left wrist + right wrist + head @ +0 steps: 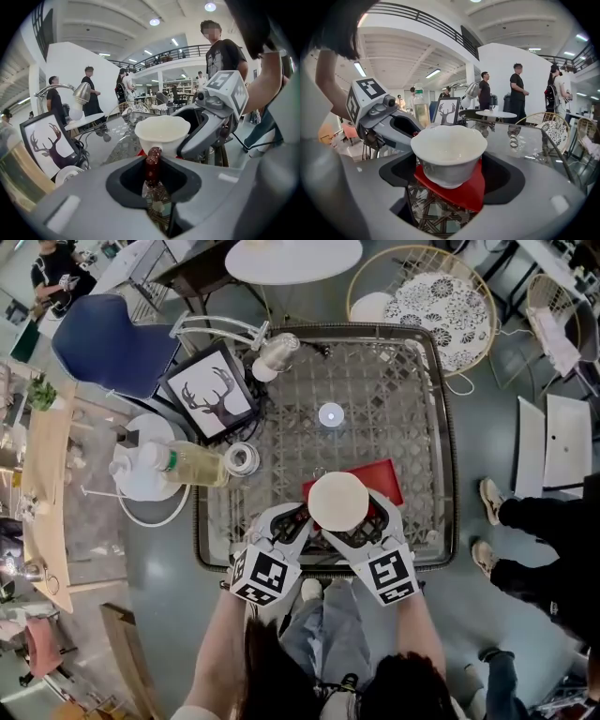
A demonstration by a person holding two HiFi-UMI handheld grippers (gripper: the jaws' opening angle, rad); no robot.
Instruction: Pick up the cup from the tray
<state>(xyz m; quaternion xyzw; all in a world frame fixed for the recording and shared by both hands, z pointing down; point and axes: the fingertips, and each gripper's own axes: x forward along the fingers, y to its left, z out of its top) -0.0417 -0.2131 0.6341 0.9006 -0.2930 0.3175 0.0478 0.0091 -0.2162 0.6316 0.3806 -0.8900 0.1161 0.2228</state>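
Above the glass table, the right hand-held gripper's wide jaws flank the cup.

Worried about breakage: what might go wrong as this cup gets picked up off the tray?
The right hand-held gripper straddles the cup, jaws apart; its rounded wall may slip as they close. The left hand-held gripper seems to pinch the red tray, so any tilt could slide the cup onto the glass table.

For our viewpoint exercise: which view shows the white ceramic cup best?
The right gripper view: the white ceramic cup sits close and central, inside, wall and foot showing. The head view shows only its round top; the left gripper view, its upper part.
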